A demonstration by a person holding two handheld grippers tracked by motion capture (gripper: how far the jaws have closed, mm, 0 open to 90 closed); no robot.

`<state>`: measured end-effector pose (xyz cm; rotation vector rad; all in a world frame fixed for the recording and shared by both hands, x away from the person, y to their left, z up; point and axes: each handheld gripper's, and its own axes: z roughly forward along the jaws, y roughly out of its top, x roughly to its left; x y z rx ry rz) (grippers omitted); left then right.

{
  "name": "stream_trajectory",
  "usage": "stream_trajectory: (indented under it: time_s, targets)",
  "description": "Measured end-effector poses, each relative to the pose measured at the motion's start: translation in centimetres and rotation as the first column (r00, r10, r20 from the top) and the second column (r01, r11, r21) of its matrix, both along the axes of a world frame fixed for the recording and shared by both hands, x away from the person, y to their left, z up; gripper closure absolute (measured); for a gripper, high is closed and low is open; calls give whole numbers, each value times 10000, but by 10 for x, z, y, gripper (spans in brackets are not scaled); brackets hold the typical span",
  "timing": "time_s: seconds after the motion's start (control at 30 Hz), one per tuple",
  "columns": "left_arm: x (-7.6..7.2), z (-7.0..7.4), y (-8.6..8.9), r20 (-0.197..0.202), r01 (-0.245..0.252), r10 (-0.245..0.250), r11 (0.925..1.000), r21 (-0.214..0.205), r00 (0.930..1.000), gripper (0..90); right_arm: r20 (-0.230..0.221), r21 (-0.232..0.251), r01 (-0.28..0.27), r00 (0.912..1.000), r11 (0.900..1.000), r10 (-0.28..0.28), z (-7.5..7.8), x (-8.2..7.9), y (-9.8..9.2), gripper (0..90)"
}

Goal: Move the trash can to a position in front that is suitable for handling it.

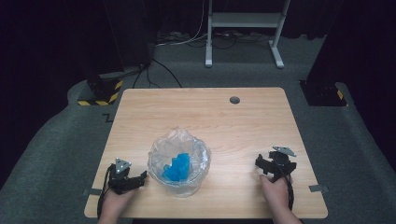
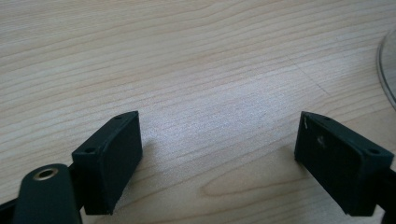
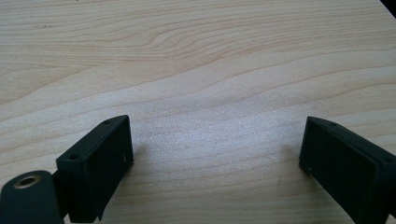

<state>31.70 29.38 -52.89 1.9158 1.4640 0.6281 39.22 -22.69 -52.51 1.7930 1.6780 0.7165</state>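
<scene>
Sitting near the table's front edge, between the two hands, the clear bowl [image 1: 180, 164] holds a crumpled blue bag [image 1: 177, 168] under a loose sheet of thin clear film [image 1: 180, 140] that peaks above the rim. The bowl looks like glass or hard plastic: stiff, smooth and probably slippery, so I judge it best taken at the rim or steadied from the side, with no hard squeeze. The film looks very light, soft and crinkly; it will likely collapse and slide under the pads, so a pinch on the raised peak or a fold at the edge seems the safest hold. The blue bag looks soft and light too, and should give when gripped. The bowl stands upright with its mouth up; being round, it has no long axis across the table, and the film's peak leans slightly toward the far side. The left gripper [image 1: 138, 178] rests on the table just beside the bowl, jaws spread wide with only bare wood between them; the bowl's curved edge [image 2: 386, 70] shows at the side of the left gripper view. The right gripper [image 1: 266, 165] lies well apart from the bowl, jaws likewise spread over the wooden table [image 1: 210, 112], holding nothing.
</scene>
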Motion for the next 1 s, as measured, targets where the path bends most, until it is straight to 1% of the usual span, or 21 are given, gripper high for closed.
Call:
stream_trajectory:
  time_s: [0.3,0.4,0.47,0.57,0.6,0.67,0.73,0.8,0.87,0.93,1.0]
  targets:
    - [3,1,-1,-95,-15,15,10000,35,10000,131,11,-22,-65,10000,10000,65,0,-3,0,96]
    - [3,1,0,-120,13,-13,10000,45,9999,130,6,-24,-453,9990,9990,453,0,-6,-1,95]
    - [4,1,0,-160,27,-27,10000,26,9999,130,17,-47,-579,9983,9983,580,0,-6,-2,95]
    - [4,2,0,-237,36,-35,10000,36,9997,131,10,-19,-888,9960,9960,888,0,-7,-3,100]
    - [5,3,0,-273,10,-9,10000,25,9996,132,9,-61,-1077,9942,9942,1077,0,-8,-2,106]
    - [6,5,0,-294,-187,181,9996,-190,9994,134,-69,31,-1247,9922,9922,1247,2,-9,-2,128]
    - [6,10,0,-121,-216,213,9995,-250,9997,133,48,165,-1465,9892,9891,1464,5,-10,0,128]
    - [5,15,-2,82,-150,153,9994,-305,9998,133,312,147,-1682,9853,9856,1677,10,-12,3,128]
    - [3,21,-3,256,-46,55,9994,-356,9997,133,648,60,-1960,9786,9806,1952,15,-14,8,129]
    - [2,27,-5,508,34,-13,9992,-407,9987,133,835,113,-2169,9730,9761,2153,19,-16,12,129]
    - [0,34,-7,757,105,-70,9989,-462,9971,133,1062,259,-2448,9647,9692,2408,23,-20,18,128]
